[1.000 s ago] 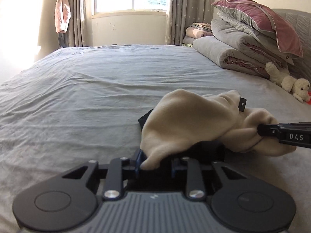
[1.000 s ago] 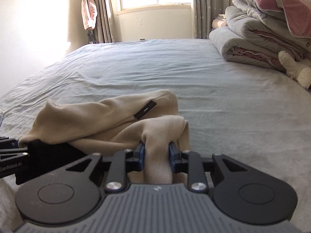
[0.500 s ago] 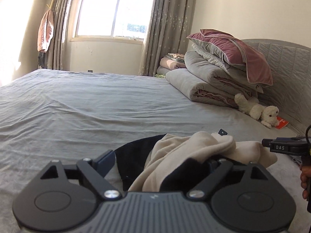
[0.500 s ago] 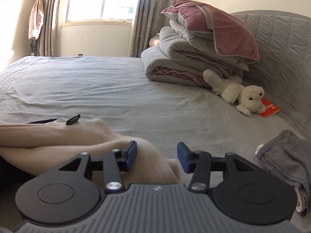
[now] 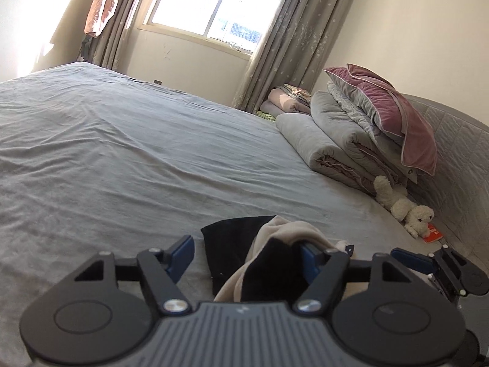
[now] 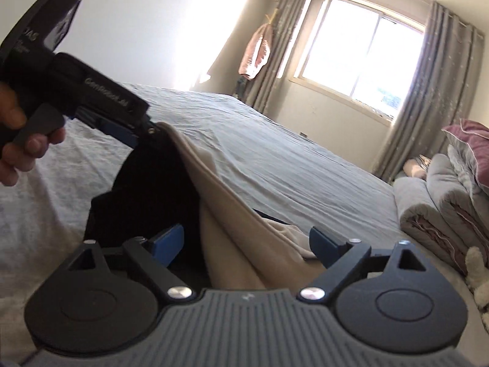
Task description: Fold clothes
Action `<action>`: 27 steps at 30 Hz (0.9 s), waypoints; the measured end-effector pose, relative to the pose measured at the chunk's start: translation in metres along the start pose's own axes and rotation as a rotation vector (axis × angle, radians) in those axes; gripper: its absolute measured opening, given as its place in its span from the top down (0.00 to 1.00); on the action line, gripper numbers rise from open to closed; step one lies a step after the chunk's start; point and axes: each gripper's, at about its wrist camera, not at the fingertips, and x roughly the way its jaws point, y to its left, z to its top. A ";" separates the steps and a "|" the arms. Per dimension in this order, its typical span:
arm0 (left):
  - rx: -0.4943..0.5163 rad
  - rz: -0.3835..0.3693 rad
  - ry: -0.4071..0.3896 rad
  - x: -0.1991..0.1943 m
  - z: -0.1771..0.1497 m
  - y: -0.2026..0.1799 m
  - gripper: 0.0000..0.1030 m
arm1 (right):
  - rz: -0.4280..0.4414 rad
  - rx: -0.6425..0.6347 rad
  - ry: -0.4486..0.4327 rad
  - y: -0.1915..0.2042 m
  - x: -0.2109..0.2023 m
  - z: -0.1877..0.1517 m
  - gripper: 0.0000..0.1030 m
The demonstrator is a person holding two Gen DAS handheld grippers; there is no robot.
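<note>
The garment (image 5: 275, 250) lies on the bed (image 5: 122, 159) at its near edge, between the fingers of both grippers. The folded quilts (image 5: 333, 150) are stacked at the bed's right edge against the headboard (image 5: 458, 165), with a pillow (image 5: 394, 113) on top. The plush toy (image 5: 403, 211) lies just before the quilts, beside the headboard. The window (image 5: 214, 9) stands behind the bed's far edge.

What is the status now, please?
Left gripper closing, beige garment between its fingers, unpinched. Right gripper opening, cloth loose between its fingers. Garment bunched on the bed. Nothing in the way.
</note>
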 end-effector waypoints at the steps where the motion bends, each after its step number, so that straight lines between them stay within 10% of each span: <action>1: 0.004 -0.015 -0.009 -0.004 0.001 0.000 0.31 | 0.019 -0.030 -0.009 0.005 0.001 0.001 0.04; 10: -0.072 0.098 -0.016 -0.018 0.008 0.036 0.16 | 0.158 -0.078 -0.093 0.034 -0.004 0.011 0.01; 16: -0.141 0.169 -0.002 -0.023 0.012 0.059 0.14 | 0.259 -0.207 0.050 0.091 0.017 0.012 0.04; 20: -0.146 0.179 0.045 -0.016 0.008 0.061 0.14 | 0.092 -0.245 0.197 0.090 0.048 -0.003 0.76; 27: -0.102 0.126 0.059 -0.016 0.004 0.049 0.14 | 0.025 0.667 -0.157 -0.075 -0.040 0.015 0.82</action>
